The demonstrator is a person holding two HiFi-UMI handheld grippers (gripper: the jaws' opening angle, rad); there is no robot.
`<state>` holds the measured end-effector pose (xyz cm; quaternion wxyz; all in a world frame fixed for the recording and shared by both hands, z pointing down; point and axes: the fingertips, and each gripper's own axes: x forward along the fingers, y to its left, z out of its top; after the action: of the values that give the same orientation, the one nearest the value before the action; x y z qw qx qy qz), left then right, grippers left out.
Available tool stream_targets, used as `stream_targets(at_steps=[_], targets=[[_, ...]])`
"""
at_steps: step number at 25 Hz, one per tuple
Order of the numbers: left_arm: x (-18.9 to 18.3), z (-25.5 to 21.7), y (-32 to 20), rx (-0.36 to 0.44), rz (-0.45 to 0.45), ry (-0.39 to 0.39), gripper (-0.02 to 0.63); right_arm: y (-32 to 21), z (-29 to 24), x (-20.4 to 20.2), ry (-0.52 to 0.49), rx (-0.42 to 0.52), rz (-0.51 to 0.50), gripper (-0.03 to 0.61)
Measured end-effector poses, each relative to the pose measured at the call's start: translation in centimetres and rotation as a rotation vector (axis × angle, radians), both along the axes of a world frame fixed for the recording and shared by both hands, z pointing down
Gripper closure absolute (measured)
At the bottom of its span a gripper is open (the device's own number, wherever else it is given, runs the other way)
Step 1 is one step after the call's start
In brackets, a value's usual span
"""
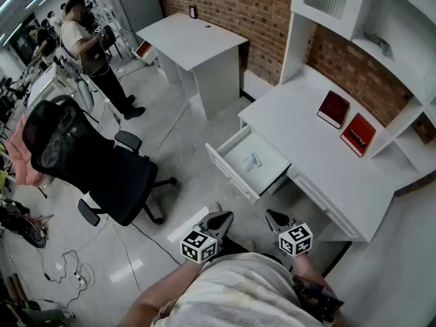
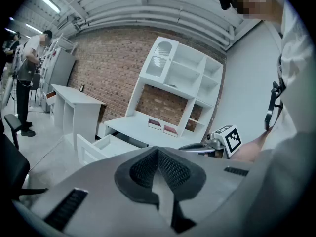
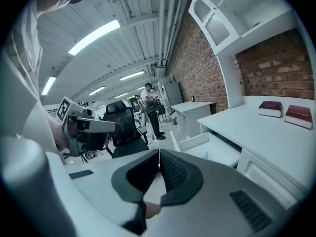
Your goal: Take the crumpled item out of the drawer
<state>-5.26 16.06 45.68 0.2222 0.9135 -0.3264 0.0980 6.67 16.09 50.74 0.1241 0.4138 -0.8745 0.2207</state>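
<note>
Head view: crumpled item (image 1: 253,161) lies in open drawer (image 1: 230,171), while left gripper (image 1: 221,219) and right gripper (image 1: 274,218) are closed, empty.

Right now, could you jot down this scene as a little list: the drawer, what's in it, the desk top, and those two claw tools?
drawer: open, pulled out of the white desk
crumpled item: lying inside the drawer, nothing touching it
desk top: red book beside a second red book
left gripper: jaws together, empty, short of the drawer
right gripper: jaws together, empty, short of the drawer
nearby: black office chair on the floor; a person standing further back
</note>
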Motion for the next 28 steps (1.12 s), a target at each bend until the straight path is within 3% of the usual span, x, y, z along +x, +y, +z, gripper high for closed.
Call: stream_targets(at_steps=[11,28], targets=[[0.9,-1.2,0.3,0.042,0.025,-0.022,0.594,-0.1,-0.8,0.2,-0.009,0.034,0.014,0.551],[1.8,-0.6,0.4,0.034,-0.029,-0.044,0.594,-1.3,1.4,2.4,0.002,-0.017,0.040,0.551]])
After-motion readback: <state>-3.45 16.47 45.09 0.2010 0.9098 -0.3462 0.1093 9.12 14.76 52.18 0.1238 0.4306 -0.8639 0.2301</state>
